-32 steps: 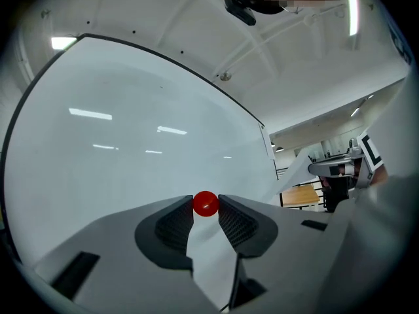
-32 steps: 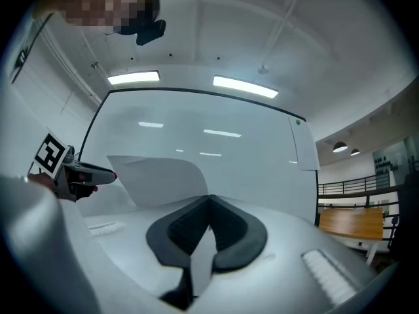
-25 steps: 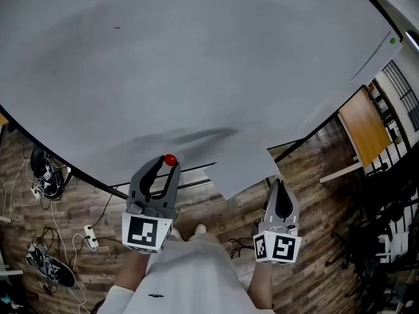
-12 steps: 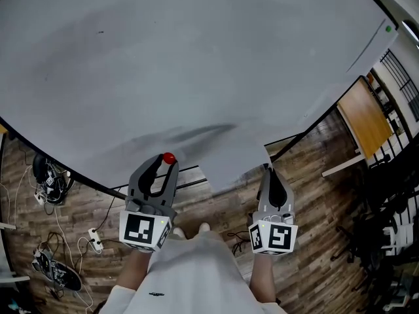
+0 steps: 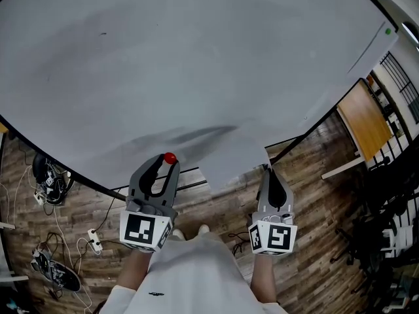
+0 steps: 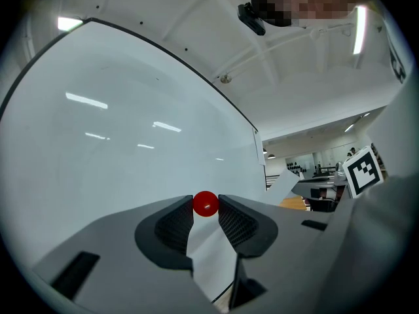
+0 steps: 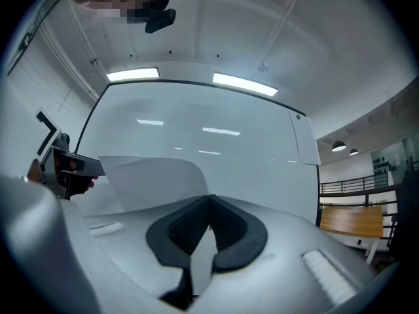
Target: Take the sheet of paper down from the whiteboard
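Head view: right gripper [image 5: 269, 173] pinches the paper [image 5: 236, 163], left gripper [image 5: 167, 165] clamps the magnet [image 5: 169, 157]; hold both firm and draw the paper off the board [image 5: 196, 57].

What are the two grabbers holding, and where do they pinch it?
The left gripper pinches a red ball between its tips. The right gripper is shut on the sheet of paper, near a lower corner.

The right hand-held gripper [image 5: 268, 171] has drawn the sheet of paper [image 5: 236, 165] slightly leftward.
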### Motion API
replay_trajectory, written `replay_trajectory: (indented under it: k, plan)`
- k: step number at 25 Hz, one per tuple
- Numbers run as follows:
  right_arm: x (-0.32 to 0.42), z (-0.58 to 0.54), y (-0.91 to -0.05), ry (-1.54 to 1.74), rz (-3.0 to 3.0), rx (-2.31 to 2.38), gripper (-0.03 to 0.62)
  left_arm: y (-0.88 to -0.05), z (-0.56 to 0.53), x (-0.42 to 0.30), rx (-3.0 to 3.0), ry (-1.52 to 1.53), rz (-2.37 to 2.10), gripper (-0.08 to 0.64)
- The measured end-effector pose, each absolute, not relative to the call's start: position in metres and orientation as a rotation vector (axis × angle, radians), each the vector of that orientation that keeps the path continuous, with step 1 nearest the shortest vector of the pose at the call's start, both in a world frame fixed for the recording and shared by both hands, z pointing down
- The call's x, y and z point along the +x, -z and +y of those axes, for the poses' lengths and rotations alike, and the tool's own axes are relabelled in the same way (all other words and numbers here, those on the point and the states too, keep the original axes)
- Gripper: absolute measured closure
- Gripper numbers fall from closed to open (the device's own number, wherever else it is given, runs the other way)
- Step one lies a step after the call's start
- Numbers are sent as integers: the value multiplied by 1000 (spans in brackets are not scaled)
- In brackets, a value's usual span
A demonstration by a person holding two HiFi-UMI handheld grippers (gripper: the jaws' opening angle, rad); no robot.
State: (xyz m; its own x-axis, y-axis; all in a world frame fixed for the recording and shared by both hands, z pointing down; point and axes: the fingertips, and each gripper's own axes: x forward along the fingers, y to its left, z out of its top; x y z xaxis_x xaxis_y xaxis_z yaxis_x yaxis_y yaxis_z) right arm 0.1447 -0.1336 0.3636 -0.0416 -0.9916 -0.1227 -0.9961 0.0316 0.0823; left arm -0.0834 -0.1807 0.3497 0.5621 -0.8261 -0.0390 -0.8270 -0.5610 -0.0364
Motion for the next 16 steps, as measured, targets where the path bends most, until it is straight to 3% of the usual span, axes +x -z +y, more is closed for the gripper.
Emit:
replay_trajectory:
  k: [16]
  plan:
    - [146, -132, -363, -226, 2214, -2167, 581, -350, -181, -84, -2740, -40, 1448, 439]
